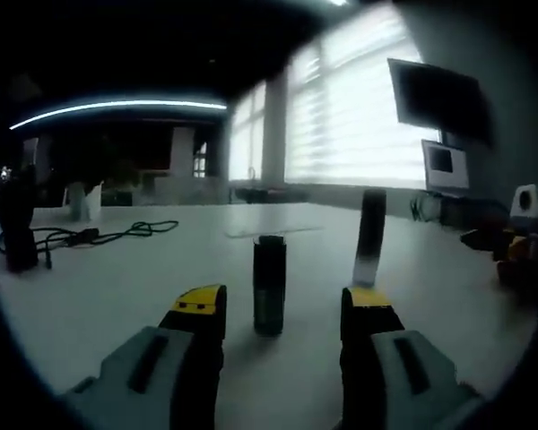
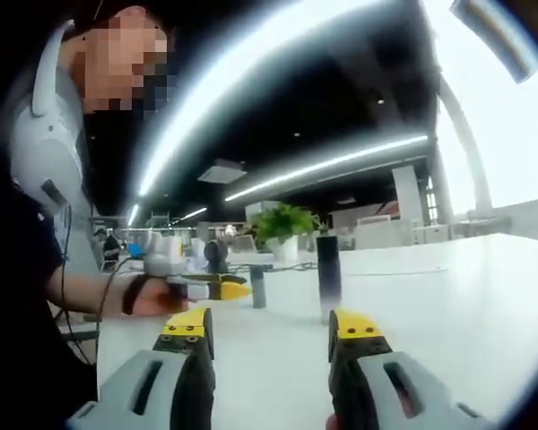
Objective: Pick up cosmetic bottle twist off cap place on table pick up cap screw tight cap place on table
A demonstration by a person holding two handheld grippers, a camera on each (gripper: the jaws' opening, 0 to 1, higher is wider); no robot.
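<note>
Both claws gape apart; bottle (image 1: 269,285) and cap (image 1: 370,236) stand on table (image 1: 117,287)

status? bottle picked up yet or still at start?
Nothing looks done: bottle and a taller dark cylinder stand upright on the table. Nothing in hand: left gripper and right gripper are open and empty. Pick-up, uncapping, recapping and set-down remain.

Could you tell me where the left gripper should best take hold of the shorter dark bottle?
Probably round the middle of the bottle, coming in level from the front: it stands upright on the table, a slim cylinder, directly between the left gripper's open jaws.
</note>
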